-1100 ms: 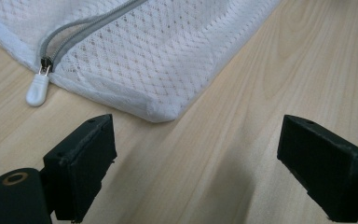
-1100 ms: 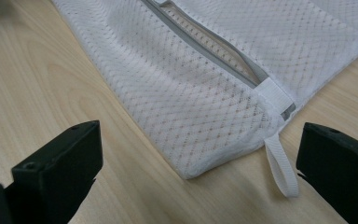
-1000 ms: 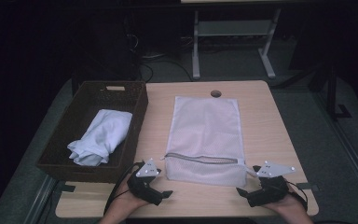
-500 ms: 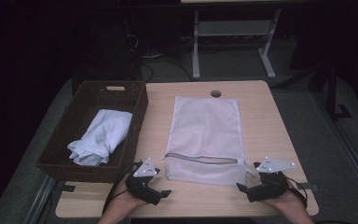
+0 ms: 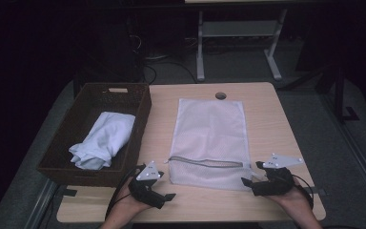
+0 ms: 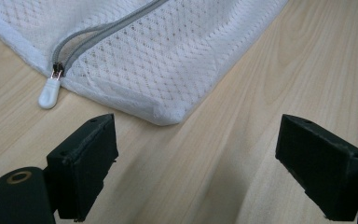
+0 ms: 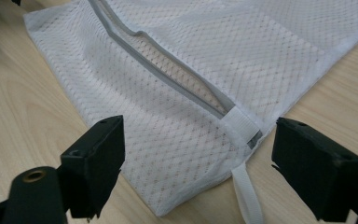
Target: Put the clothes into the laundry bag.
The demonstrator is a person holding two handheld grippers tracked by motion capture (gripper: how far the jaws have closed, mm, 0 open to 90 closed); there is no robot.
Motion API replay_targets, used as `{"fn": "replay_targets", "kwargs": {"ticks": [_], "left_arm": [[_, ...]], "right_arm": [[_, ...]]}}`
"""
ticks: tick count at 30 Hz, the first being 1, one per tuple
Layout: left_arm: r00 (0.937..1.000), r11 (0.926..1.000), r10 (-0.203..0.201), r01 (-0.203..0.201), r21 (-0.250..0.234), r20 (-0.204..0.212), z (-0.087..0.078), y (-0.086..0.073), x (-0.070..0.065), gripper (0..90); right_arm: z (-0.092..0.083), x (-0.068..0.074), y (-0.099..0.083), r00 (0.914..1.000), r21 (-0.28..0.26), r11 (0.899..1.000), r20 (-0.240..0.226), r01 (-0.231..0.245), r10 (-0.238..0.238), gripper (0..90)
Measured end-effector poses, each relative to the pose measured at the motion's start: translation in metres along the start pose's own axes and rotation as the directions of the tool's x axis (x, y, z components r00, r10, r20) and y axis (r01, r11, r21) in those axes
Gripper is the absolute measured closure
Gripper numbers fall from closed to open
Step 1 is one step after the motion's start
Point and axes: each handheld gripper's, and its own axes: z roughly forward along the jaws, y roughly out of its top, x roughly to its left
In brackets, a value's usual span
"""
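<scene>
Room: dark around my station, with a white metal frame (image 5: 238,43) on the floor beyond the table.
Surface: I work on a pale rectangular wooden table (image 5: 162,114) with a round cable hole (image 5: 220,95) near its far edge.
Bag: a white mesh laundry bag with a grey zipper (image 5: 210,143) lies flat at the middle of the table, its zipper end toward me. The zipper gapes slightly along its length.
Zipper pull: a small white plastic zipper pull (image 6: 49,92) rests on the wood at the bag's near left corner, just beyond my left jaws.
Strap: a white fabric loop (image 7: 248,198) hangs off the bag's near right corner, next to a white tab (image 7: 240,123) at the zipper's end.
Basket: a dark brown woven rectangular basket (image 5: 138,124) sits at the table's left side, beside the bag and apart from it.
Cloth: a crumpled pale white cloth (image 5: 102,140) lies inside the basket.
Left gripper (image 5: 164,196): I see its jaws spread wide and holding nothing, low over bare wood just short of the bag's near left corner.
Right gripper (image 5: 248,182): released too, jaws wide apart, straddling the bag's near right corner without closing on it.
Hands: my left hand (image 5: 124,212) and right hand (image 5: 298,202) enter from the near edge.
</scene>
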Motion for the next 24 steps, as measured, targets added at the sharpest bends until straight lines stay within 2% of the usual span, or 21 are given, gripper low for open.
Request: {"fn": "replay_targets", "kwargs": {"ticks": [3,10,16,24], "left_arm": [[1.0000,1.0000,0.001,-0.001,0.004,0.000,0.000,0.000,0.000,12.1],[1.0000,1.0000,0.000,0.000,0.003,0.000,0.001,0.001,0.001,12.1],[1.0000,1.0000,0.001,-0.001,0.004,0.000,0.000,0.001,0.001,12.2],[1.0000,1.0000,0.002,-0.002,-0.003,-0.004,-0.001,0.002,0.000,12.2]], "right_arm": [[-0.003,-0.002,0.005,1.0000,-0.008,1.000,0.001,-0.002,0.002,22.5],[0.002,-0.005,0.015,1.0000,0.001,1.000,-0.007,-0.007,0.007,26.0],[0.006,-0.006,0.019,1.0000,0.006,1.000,-0.009,-0.005,0.005,32.7],[0.008,-0.013,0.029,0.9998,-0.004,1.000,-0.001,-0.018,0.018,46.2]]}}
